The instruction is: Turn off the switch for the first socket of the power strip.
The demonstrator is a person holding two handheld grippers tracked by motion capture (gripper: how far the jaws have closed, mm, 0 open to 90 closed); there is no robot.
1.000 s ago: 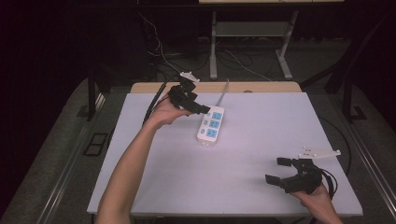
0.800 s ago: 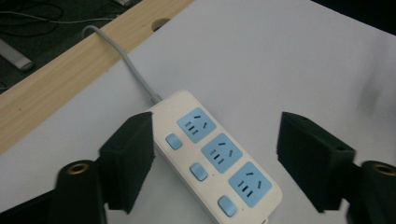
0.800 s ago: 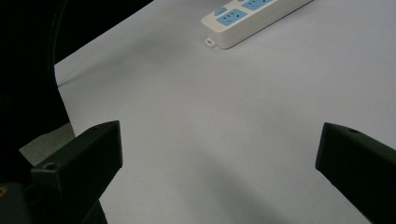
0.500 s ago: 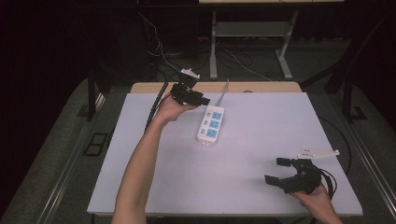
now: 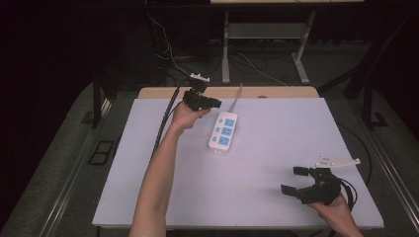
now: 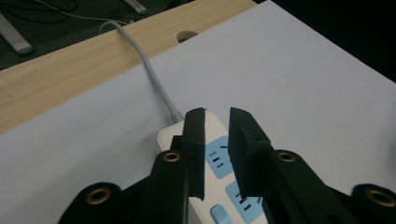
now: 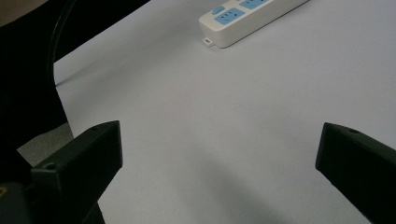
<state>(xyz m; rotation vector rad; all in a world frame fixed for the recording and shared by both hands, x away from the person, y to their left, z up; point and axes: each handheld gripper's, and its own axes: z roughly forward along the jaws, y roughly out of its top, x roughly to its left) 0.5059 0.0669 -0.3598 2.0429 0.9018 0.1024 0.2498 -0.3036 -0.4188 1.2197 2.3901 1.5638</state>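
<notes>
Hovering just above the power strip's (image 6: pixel 219 163) cabled end, the left gripper (image 6: pixel 217 119) is narrowing its jaws, grasping nothing. Well apart, the right gripper (image 5: pixel 296 180) is resting released on the surface (image 5: pixel 257 197).

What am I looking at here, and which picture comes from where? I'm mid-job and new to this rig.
A person sits at a white table holding a two-jaw tool in each hand. The high view looks down from above; each tool also carries its own camera looking along its black jaws. The left tool hovers over the cable end of a white power strip with blue sockets; its jaws have just been closing to a narrow gap, with nothing between them. The right tool stands wide open and empty near the table's front edge.
</notes>
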